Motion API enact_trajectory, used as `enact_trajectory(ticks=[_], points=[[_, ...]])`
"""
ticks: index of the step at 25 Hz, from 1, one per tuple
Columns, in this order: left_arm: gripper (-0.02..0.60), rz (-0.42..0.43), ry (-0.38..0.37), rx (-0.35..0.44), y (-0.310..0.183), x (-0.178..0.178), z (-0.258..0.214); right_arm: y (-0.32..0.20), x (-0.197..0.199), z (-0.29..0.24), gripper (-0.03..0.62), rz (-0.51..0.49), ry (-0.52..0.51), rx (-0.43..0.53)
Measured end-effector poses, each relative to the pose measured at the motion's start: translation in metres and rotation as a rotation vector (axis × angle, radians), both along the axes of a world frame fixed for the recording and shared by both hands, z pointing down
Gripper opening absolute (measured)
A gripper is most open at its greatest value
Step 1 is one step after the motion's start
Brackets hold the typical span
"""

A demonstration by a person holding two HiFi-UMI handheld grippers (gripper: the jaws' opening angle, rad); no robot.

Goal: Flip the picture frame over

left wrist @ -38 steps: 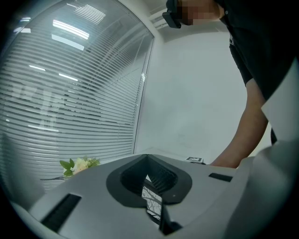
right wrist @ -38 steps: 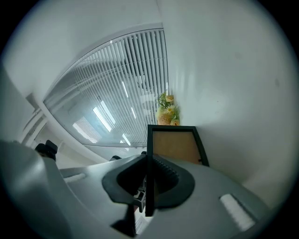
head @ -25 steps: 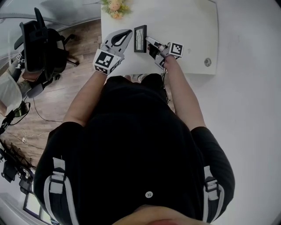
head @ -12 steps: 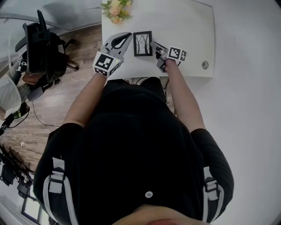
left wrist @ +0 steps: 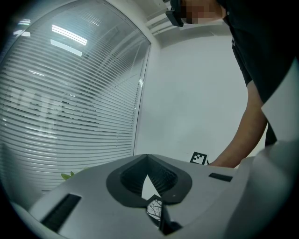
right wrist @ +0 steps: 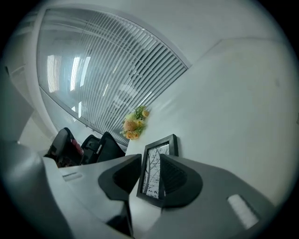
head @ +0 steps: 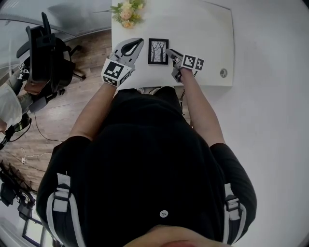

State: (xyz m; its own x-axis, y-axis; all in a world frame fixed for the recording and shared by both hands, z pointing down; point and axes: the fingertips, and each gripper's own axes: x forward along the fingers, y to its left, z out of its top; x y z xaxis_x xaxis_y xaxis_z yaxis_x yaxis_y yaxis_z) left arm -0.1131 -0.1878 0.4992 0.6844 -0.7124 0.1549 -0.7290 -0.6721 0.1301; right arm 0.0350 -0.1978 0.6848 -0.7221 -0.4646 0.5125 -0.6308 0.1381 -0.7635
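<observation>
The black picture frame (head: 158,51) lies flat on the white table (head: 207,34) with its tree picture facing up. My right gripper (head: 170,52) is at the frame's right near corner. Its jaws have just been opening. In the right gripper view the frame (right wrist: 156,172) shows between the two parted jaws of the right gripper (right wrist: 150,162), and the pads do not press it. My left gripper (head: 136,44) hovers just left of the frame with its tips together and nothing held. Through the gap under the left gripper (left wrist: 147,158) tips a sliver of the frame (left wrist: 154,210) shows.
A bunch of yellow flowers (head: 126,9) stands at the table's far left corner, beyond the frame. A small round fitting (head: 223,73) sits near the table's right front edge. An office chair (head: 46,48) stands on the wooden floor to the left.
The frame stood on its edge in the right gripper a second ago and now lies flat, picture up. The right gripper rolled, sank and spread its jaws. The left gripper stayed put.
</observation>
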Motion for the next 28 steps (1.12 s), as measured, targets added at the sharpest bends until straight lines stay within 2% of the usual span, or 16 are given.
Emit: enact_trajectory(ticks=[10,16,20,28], points=[[0.005,0.002,0.011,-0.014,-0.005,-0.001,-0.014,-0.001,-0.006,-0.059,0.118,-0.094,0.091,0.187],[0.005,0.021,-0.013,-0.017,-0.002,0.006,-0.029,0.005,-0.011,-0.128,0.117,-0.168,0.255,0.473],[0.005,0.048,-0.023,-0.014,0.006,0.014,-0.041,0.012,-0.017,-0.175,0.106,-0.169,0.304,0.654],[0.005,0.080,0.002,-0.014,0.023,0.020,-0.053,0.033,-0.033,-0.233,0.080,-0.181,0.332,0.839]])
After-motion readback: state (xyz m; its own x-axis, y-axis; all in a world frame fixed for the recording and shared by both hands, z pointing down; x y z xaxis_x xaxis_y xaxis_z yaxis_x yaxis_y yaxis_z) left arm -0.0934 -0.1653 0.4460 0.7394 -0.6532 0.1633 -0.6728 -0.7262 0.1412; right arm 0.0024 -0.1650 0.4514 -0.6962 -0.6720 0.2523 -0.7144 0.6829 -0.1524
